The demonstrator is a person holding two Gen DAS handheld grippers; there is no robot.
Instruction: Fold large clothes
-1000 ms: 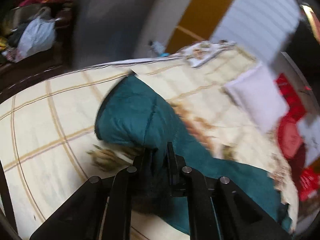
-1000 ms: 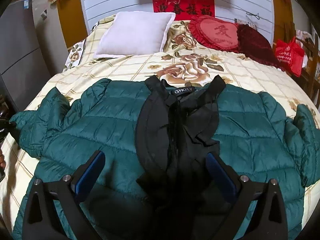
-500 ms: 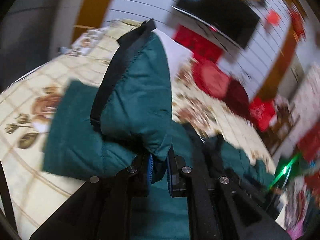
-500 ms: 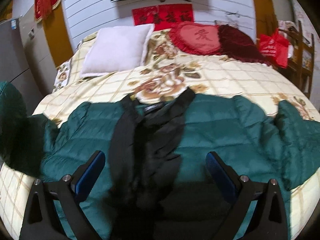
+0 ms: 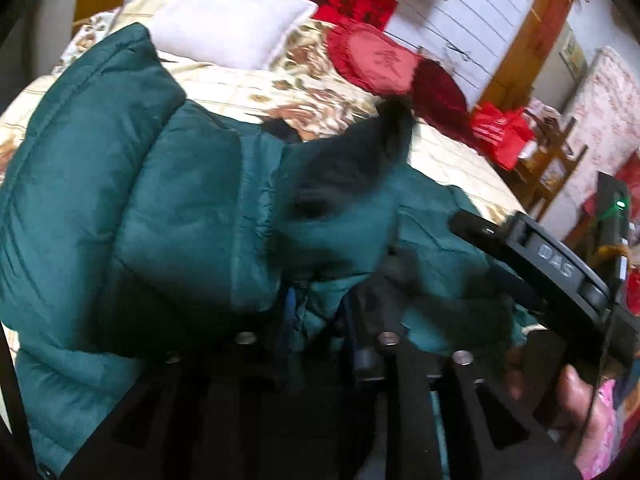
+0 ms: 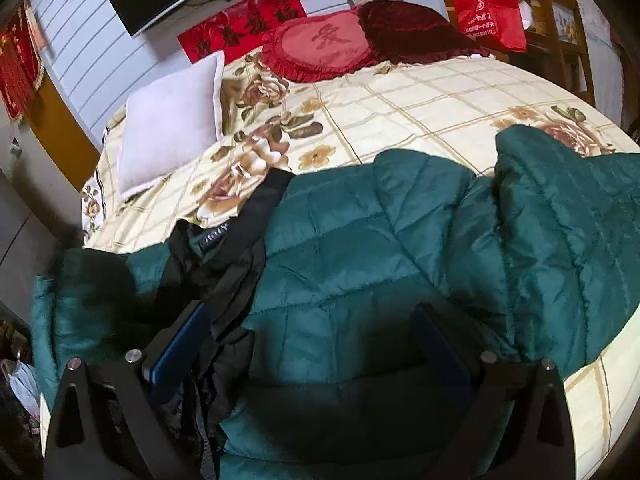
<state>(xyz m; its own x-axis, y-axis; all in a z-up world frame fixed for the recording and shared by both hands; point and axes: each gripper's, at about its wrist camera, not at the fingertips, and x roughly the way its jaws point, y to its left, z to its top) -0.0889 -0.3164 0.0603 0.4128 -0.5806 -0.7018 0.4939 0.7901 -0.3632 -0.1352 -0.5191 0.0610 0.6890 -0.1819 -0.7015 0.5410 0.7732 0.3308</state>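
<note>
A dark green puffer jacket [image 6: 380,256] with a black lining [image 6: 216,256] lies open on the bed. My left gripper [image 5: 316,320] is shut on the jacket's left sleeve [image 5: 120,184] and holds it folded over the jacket body. My right gripper [image 6: 308,336] is open and empty, low over the jacket's front, with the right sleeve [image 6: 568,232] off to its right. The right gripper's body also shows in the left wrist view [image 5: 560,264], held by a hand.
The bed has a cream floral quilt [image 6: 420,92]. A white pillow [image 6: 172,120], a red heart cushion [image 6: 324,44] and a dark red cushion [image 6: 412,28] lie at the head. A red bag [image 6: 492,12] hangs on a wooden rack at the right.
My left gripper has lifted the sleeve off the quilt and carried it right, over the jacket body. My right gripper has shifted right over the jacket and stays open.
</note>
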